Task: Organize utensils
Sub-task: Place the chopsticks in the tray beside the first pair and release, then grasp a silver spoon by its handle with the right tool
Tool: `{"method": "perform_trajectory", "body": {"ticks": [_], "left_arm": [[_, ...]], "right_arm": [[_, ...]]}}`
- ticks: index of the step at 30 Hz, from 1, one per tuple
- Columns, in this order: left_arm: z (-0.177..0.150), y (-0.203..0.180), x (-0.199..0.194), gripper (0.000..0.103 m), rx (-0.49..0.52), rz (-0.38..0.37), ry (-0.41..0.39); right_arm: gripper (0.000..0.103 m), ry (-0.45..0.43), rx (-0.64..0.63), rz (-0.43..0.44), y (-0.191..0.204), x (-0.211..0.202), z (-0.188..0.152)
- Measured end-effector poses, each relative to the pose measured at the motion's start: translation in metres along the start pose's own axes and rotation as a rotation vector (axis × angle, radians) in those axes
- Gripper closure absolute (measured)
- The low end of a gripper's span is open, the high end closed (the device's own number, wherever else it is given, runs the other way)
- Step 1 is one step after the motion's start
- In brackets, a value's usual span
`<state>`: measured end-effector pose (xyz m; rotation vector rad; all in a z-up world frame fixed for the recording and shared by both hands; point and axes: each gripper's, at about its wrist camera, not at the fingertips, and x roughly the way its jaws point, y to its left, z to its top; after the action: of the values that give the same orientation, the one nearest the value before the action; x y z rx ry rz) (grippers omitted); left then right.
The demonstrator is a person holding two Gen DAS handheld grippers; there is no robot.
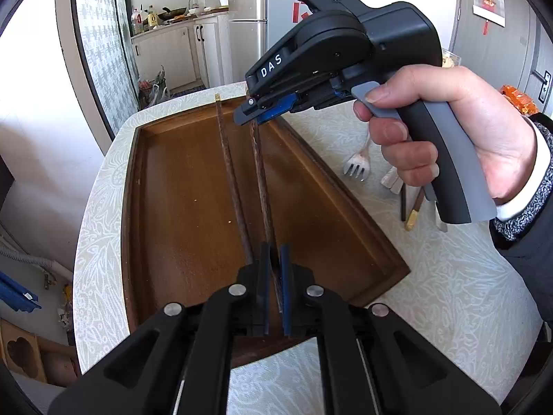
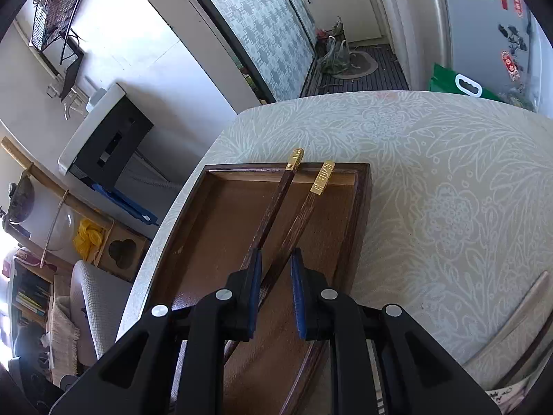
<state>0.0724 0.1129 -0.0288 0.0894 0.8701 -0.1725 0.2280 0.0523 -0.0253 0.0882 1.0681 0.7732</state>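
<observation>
Chopsticks (image 2: 300,221): slender dark wood, gold-capped

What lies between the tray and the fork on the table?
Only bare patterned tablecloth lies between the tray rim and the fork; the left wrist view shows this.

We are looking at a home: kitchen cabinets (image 1: 176,55), what seems a fridge (image 1: 247,17), a patterned dining surface (image 2: 432,173).

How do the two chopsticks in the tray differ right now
The left chopstick lies free in the wooden tray, its gold cap on the far rim. The right chopstick is held at both ends by the left gripper and right gripper. Both are dark wood, gold-capped.
</observation>
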Motion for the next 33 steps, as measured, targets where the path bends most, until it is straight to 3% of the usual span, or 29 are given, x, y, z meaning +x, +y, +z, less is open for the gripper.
{"method": "perform_trajectory", "body": {"ticks": [5,8,9,10,12,14,17,22,28,33], "left_arm": [[-0.002,0.004,0.002,0.096,-0.017,-0.005,0.011],[-0.004,0.006,0.001,0.095,-0.023,0.002,0.012],[-0.004,0.005,-0.001,0.090,-0.027,0.007,0.005],[-0.005,0.005,-0.004,0.083,-0.027,0.012,-0.003],[-0.005,0.002,-0.013,0.044,-0.029,0.024,-0.033],[-0.004,-0.003,-0.025,0.041,-0.029,0.023,-0.068],[-0.001,-0.016,-0.041,0.032,-0.004,-0.028,-0.119],[-0.002,-0.053,-0.048,0.016,0.099,-0.084,-0.158],[-0.002,-0.104,-0.030,0.015,0.188,-0.160,-0.123],[-0.001,-0.130,-0.013,0.015,0.193,-0.207,-0.087]], "right_arm": [[0.083,0.009,-0.007,-0.025,0.002,0.007,-0.001],[0.070,0.000,-0.020,-0.028,0.005,0.002,-0.003],[0.056,-0.005,-0.012,-0.024,0.004,0.000,-0.003],[0.051,-0.013,-0.003,-0.008,0.003,-0.004,-0.004],[0.037,-0.029,0.005,0.012,0.003,-0.015,-0.005],[0.028,-0.056,0.005,0.021,0.003,-0.032,-0.007],[0.024,-0.090,-0.012,0.035,-0.003,-0.067,-0.012],[0.023,-0.169,-0.015,-0.029,-0.037,-0.138,-0.034],[0.023,-0.202,0.012,-0.145,-0.089,-0.186,-0.079],[0.050,-0.170,0.010,-0.219,-0.120,-0.189,-0.110]]}}
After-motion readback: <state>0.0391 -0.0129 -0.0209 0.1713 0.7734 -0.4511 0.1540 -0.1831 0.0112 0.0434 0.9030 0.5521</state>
